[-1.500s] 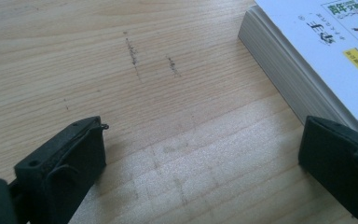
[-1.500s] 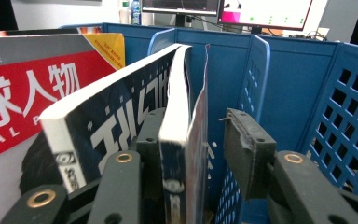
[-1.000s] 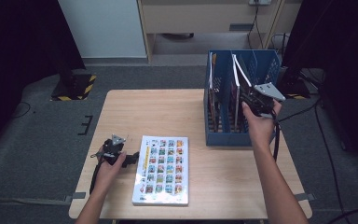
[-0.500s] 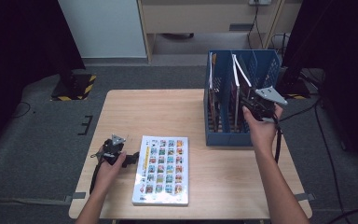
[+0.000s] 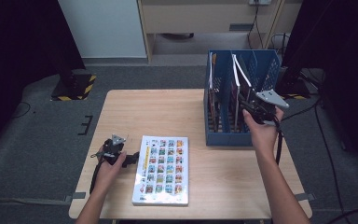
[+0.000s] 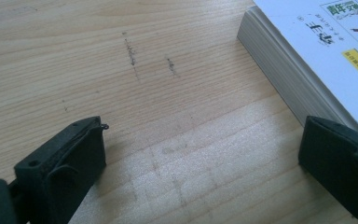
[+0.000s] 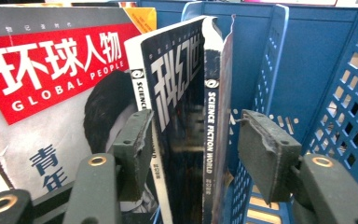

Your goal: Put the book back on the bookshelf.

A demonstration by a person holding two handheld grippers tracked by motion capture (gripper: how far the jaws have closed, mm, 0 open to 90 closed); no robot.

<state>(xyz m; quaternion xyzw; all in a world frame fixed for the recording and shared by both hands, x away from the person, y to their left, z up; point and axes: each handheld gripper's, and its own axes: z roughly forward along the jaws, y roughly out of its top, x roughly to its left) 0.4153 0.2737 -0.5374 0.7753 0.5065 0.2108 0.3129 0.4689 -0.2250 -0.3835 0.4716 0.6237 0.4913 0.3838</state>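
A dark magazine titled Science Fiction World stands upright in a blue file rack at the table's right. My right gripper has its jaws on either side of the magazine. They have just been opening, and a gap shows between the right pad and the spine. In the high view the right gripper sits at the rack's right side. My left gripper rests open on the table, just left of a thick book with a cover of small coloured pictures; its jaws hold nothing.
A red-titled Global People magazine leans in the rack behind the dark one. The rack's slotted blue dividers stand close on the right. Bare wooden table lies between book and rack.
The right gripper has shifted slightly back to the right at the rack. The left hand and the book have not moved.
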